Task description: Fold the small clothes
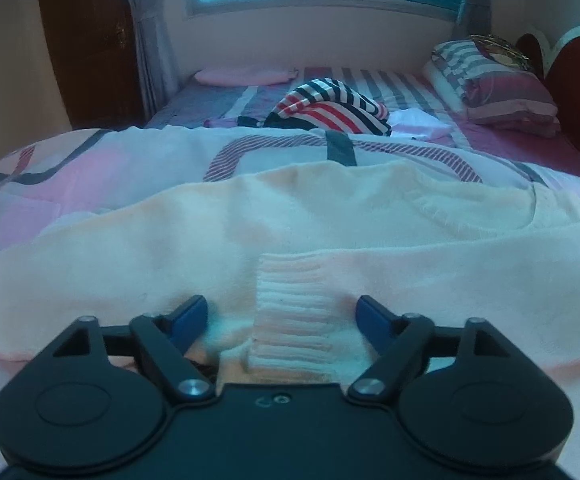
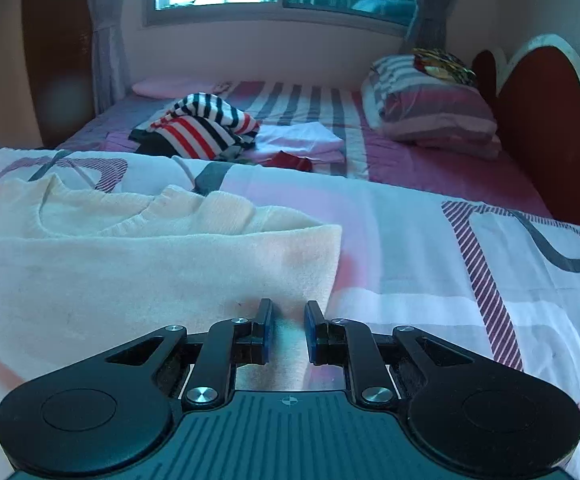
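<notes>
A pale cream-pink knitted sweater (image 1: 290, 220) lies spread on the patterned bedcover. In the left wrist view my left gripper (image 1: 282, 316) is open wide, its blue pads on either side of a ribbed cuff (image 1: 294, 320) of the sweater. In the right wrist view the sweater (image 2: 150, 256) fills the left half, neckline away from me. My right gripper (image 2: 288, 332) sits low over the sweater's near right edge, jaws narrowly apart with cloth showing between them; whether it pinches the cloth is unclear.
A striped red, white and navy garment (image 1: 330, 106) (image 2: 206, 128) lies heaped mid-bed, with folded white cloth (image 2: 302, 140) and a red item (image 2: 290, 160) beside it. Pillows (image 2: 430, 116) and a heart-shaped headboard (image 2: 542, 112) stand right. A pink pillow (image 1: 246, 76) lies under the window.
</notes>
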A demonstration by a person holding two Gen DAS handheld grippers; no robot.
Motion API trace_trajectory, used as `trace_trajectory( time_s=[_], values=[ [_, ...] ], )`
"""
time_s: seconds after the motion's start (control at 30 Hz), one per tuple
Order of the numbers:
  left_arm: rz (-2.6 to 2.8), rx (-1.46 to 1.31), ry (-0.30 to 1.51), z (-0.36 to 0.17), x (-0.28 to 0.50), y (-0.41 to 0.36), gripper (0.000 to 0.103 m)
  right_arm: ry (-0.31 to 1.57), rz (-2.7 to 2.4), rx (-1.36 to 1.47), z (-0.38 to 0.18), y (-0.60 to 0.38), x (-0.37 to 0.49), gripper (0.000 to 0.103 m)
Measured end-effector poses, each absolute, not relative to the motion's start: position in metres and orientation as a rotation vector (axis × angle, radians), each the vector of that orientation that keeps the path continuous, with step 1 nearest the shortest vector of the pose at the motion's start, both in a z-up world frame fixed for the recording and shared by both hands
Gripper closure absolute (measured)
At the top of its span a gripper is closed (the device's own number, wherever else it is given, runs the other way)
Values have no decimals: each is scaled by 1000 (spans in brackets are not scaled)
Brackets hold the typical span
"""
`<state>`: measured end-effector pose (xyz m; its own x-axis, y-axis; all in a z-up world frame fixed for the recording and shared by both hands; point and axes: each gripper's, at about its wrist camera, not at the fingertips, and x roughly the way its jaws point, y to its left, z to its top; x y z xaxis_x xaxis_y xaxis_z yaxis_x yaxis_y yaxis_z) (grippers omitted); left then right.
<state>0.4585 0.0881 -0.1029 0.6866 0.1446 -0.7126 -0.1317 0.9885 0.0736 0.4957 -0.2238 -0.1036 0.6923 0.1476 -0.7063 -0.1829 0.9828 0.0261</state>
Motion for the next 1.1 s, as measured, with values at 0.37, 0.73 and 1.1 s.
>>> trace_trajectory(
  time_s=[0.37,0.73,1.1],
  values=[
    [129,68,793,-110,433,75,16,776,198,-53,-107,-211,447,88],
    [129,113,796,-106,426,70,21,743,193,-41,-97,-215,437,88],
    [116,79,803,-106,428,81,15,756,139,-58,-108,-206,433,88]
  ],
)
